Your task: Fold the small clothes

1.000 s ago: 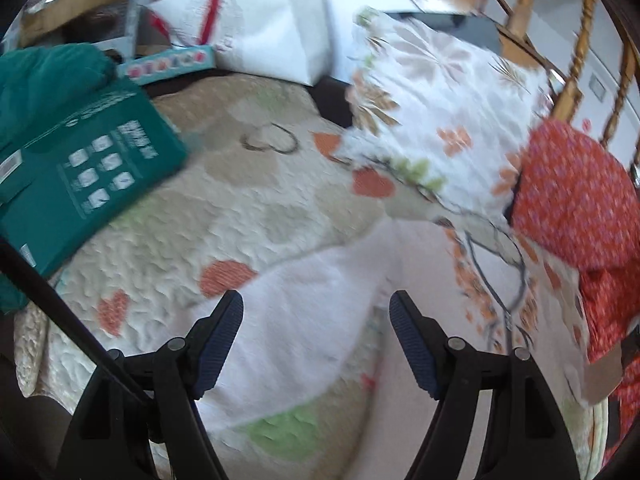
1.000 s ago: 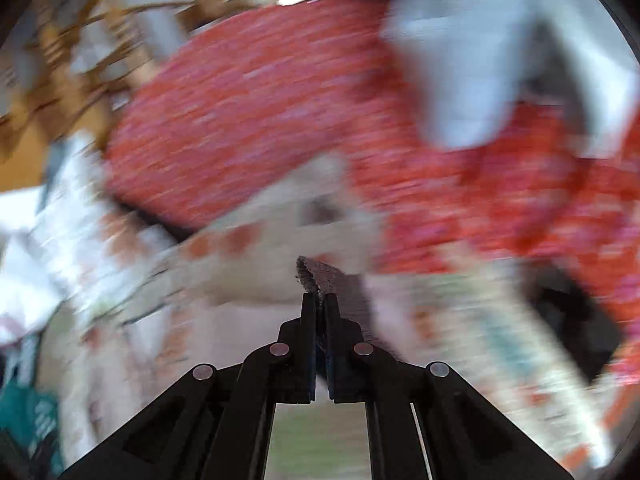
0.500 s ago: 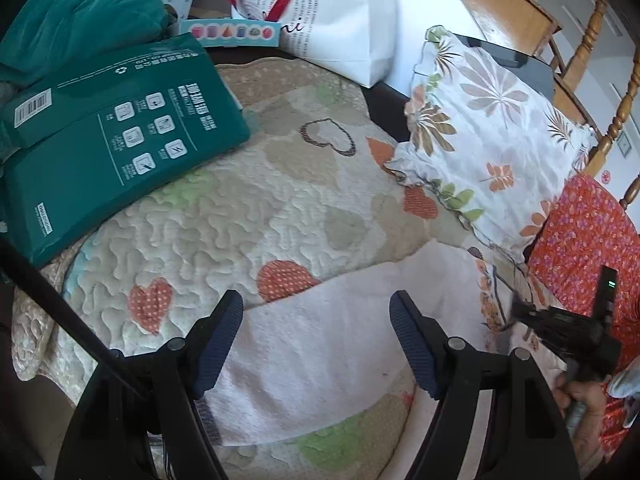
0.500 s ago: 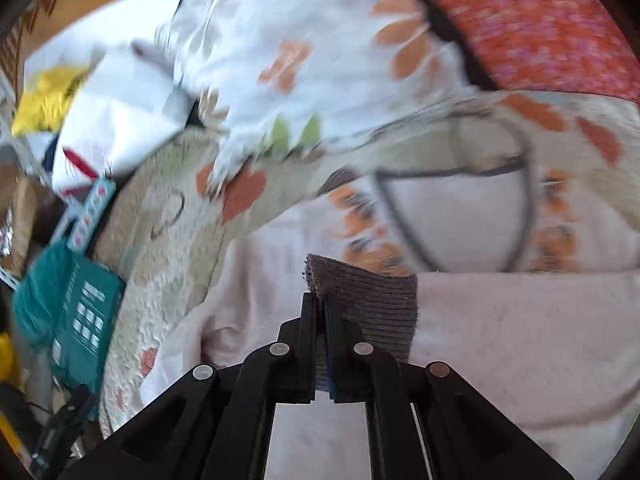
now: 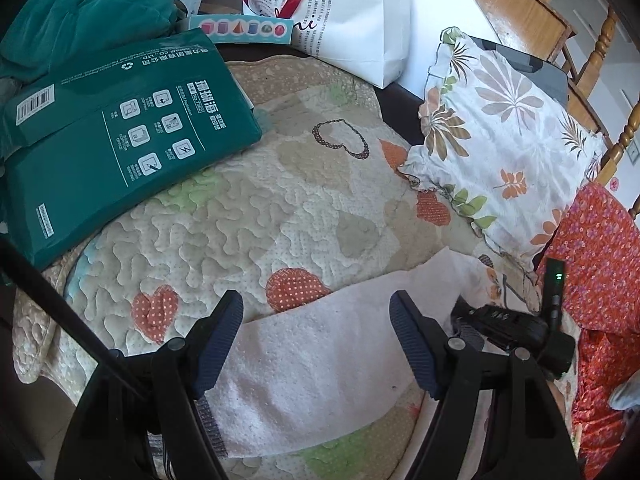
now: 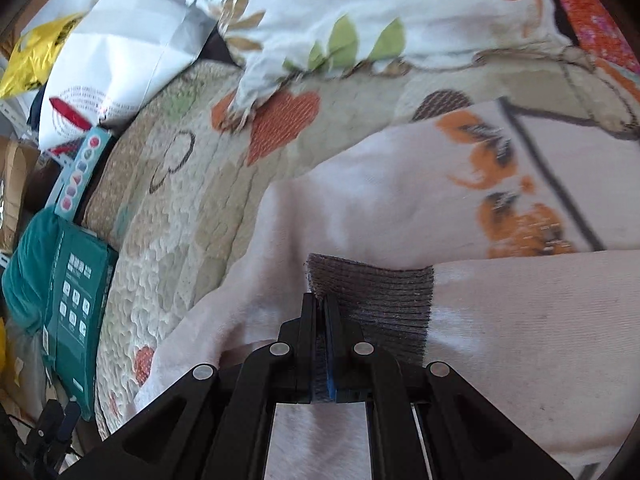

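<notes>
A small pale pink garment [image 5: 320,364] with a grey ribbed cuff lies on a heart-patterned quilt [image 5: 240,208]. My left gripper [image 5: 316,340] is open above the garment, its fingers astride the pink cloth, holding nothing. My right gripper [image 6: 320,304] is shut on the grey cuff [image 6: 380,296] of the garment [image 6: 360,200] and holds that end over the rest of the cloth. In the left wrist view the right gripper [image 5: 500,320] shows at the garment's right end.
A green box [image 5: 112,140] lies on the quilt's left, by a teal cloth [image 5: 80,16]. A white paper bag [image 5: 348,24] stands at the back. A leaf-print pillow [image 5: 500,132] and red floral fabric [image 5: 600,280] lie at the right, before wooden rails [image 5: 616,136].
My right gripper has carried the grey cuff down and left over the garment. My left gripper has drawn back; the cloth lies flatter and the right gripper has come into its view.
</notes>
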A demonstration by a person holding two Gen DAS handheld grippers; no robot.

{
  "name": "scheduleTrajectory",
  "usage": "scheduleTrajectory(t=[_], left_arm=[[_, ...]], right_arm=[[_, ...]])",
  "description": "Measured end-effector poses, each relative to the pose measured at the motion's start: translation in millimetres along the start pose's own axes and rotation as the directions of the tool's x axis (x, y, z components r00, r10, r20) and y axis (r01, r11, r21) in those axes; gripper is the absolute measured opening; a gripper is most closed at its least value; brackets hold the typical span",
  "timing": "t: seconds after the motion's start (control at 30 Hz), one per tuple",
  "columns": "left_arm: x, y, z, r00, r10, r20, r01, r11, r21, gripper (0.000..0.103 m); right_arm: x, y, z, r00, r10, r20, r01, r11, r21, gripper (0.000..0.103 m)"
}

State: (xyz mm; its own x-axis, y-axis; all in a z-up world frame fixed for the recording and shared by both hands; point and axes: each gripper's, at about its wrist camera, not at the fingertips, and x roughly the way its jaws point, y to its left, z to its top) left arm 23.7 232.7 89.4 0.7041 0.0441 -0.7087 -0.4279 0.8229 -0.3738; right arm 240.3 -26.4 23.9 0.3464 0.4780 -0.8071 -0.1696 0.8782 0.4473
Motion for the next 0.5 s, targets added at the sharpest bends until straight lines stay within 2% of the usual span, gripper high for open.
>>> scheduleTrajectory(t=[0.03, 0.1, 0.17, 0.23, 0.3, 0.37, 0.43, 0.5], left_arm=[[0.5, 1.2, 1.3, 1.000, 0.009, -0.001, -0.009, 1.000, 0.001, 0.075], [-1.5, 11.0, 5.6, 1.000, 0.029, 0.002, -0.029, 0.999, -0.024, 0.075], [-8.9, 29.4, 11.6, 0.997, 0.070, 0.026, -0.067, 0.994, -0.087, 0.075], [-19.2, 49.7, 16.6, 0.991, 0.124, 0.053, -0.115, 0.982, -0.153, 0.075], [-33.7, 71.6, 19.5, 0.979, 0.184, 0.087, -0.161, 0.962, -0.221, 0.075], [-50.6, 89.0, 20.2, 0.961, 0.245, 0.126, -0.204, 0.940, -0.275, 0.075], [-72.0, 104.7, 20.2, 0.934, 0.308, 0.182, -0.241, 0.917, -0.318, 0.075], [-89.0, 114.7, 19.3, 0.905, 0.358, 0.228, -0.270, 0.900, -0.341, 0.075]], right_arm=[[5.9, 1.8, -1.2, 1.000, -0.016, -0.019, 0.016, 1.000, -0.020, 0.007], [-1.7, 7.6, -2.2, 0.998, -0.054, 0.010, 0.055, 0.997, -0.052, 0.009], [-19.7, 16.9, -6.5, 0.997, -0.051, 0.060, 0.056, 0.996, -0.074, 0.012], [-37.0, 35.9, -16.0, 0.995, -0.037, 0.091, 0.049, 0.988, -0.143, 0.016], [-48.6, 63.3, -34.7, 0.997, 0.002, 0.077, 0.018, 0.968, -0.249, 0.030], [-53.4, 96.2, -63.8, 0.998, 0.064, 0.024, -0.050, 0.928, -0.370, 0.035], [-51.6, 126.6, -93.2, 0.994, 0.108, -0.035, -0.112, 0.876, -0.469, 0.039], [-47.9, 153.9, -123.7, 0.985, 0.147, -0.093, -0.174, 0.813, -0.556, 0.048]])
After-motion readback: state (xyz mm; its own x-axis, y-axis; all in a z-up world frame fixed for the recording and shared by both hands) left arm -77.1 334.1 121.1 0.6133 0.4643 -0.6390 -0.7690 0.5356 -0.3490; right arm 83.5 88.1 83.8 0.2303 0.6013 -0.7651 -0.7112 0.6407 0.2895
